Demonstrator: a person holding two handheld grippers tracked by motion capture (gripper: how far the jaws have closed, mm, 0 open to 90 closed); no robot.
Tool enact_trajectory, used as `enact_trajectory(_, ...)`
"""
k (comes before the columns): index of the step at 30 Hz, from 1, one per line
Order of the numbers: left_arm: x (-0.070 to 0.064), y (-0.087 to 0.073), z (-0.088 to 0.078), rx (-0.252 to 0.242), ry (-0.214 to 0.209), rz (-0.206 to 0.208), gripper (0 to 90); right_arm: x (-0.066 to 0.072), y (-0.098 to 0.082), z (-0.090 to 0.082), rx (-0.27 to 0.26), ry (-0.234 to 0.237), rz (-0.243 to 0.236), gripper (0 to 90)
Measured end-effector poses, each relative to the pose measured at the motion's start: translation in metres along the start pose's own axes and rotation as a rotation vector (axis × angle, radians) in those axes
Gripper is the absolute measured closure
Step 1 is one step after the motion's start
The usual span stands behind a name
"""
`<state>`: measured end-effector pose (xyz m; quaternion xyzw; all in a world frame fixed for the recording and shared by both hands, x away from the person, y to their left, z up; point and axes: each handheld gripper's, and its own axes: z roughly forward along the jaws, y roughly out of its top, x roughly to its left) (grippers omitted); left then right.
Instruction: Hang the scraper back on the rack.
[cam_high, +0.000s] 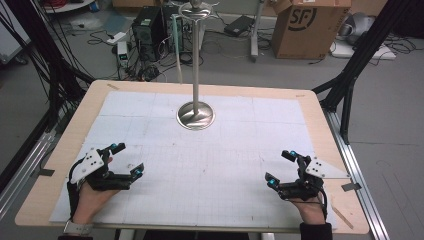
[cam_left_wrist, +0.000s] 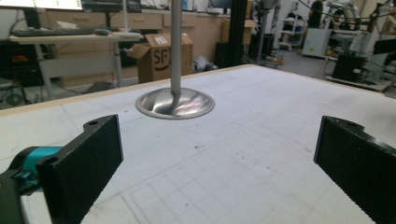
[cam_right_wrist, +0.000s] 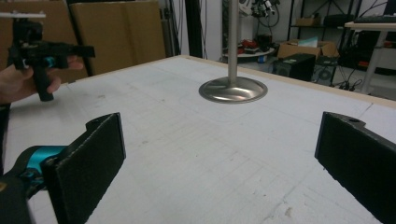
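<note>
Jaws wide apart and empty on both: left hand-held gripper (cam_high: 127, 159) and right hand-held gripper (cam_high: 279, 166) sit low near the worktop's (cam_high: 60, 165) front corners. Between them, farther back: polished steel stand (cam_high: 196, 114), round domed base, upright thin pole, on white gridded mat (cam_high: 210, 175).

A brown cardboard box (cam_high: 310, 27) on the floor at about one o'clock beyond the surface bears large dark letters "SF" inside a circle. The left gripper view shows the same box (cam_left_wrist: 161, 56) with "SF" legible on its side; a small white label on its flap is too small to read.
</note>
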<state>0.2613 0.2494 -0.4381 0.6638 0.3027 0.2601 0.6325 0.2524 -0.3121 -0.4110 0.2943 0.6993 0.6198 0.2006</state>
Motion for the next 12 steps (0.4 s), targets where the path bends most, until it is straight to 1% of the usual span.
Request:
enact_trajectory(1,0.0004,-0.0011,-0.0004,0.01,0.004,0.003,1.7,-0.0008,0.0,0.0001,-0.005,-0.003,-0.004,0.2)
enact_trajectory(2,0.0013,-0.0008,-0.0007,0.026,0.009,0.0,1.7,-0.0011,0.0002,0.0001,-0.007,-0.004,-0.005,0.3)
enact_trajectory(3,0.0021,0.0,-0.0017,0.031,0.016,-0.008,1.7,-0.0011,0.0004,0.0,-0.01,-0.005,-0.004,0.2)
enact_trajectory(4,0.0027,0.0006,-0.0025,0.016,0.023,-0.021,1.7,-0.0006,0.0007,-0.0003,-0.01,-0.003,0.0,0.2)
enact_trajectory(5,0.0035,0.0012,-0.0034,0.009,0.023,-0.03,1.7,-0.001,0.0009,-0.0004,-0.014,-0.004,-0.006,0.2)
enact_trajectory(6,0.0038,0.0018,-0.004,0.009,0.025,-0.032,1.7,-0.001,0.0009,-0.0005,-0.013,-0.004,-0.006,0.2)
enact_trajectory(7,0.0039,0.0027,-0.0044,0.016,0.037,-0.033,1.7,-0.0008,0.0006,-0.0007,-0.011,-0.004,-0.001,0.2)
enact_trajectory(10,0.0042,0.0046,-0.0054,0.051,0.064,-0.029,1.7,-0.0016,-0.0006,-0.0003,-0.002,-0.017,-0.002,0.2)
enact_trajectory(11,0.0047,0.0055,-0.0056,0.071,0.08,-0.03,1.7,-0.0019,-0.0008,-0.0005,0.002,-0.025,0.003,0.2)
enact_trajectory(12,0.0055,0.0069,-0.0057,0.098,0.108,-0.033,1.7,-0.0024,-0.0011,-0.0008,0.007,-0.039,0.009,0.2)
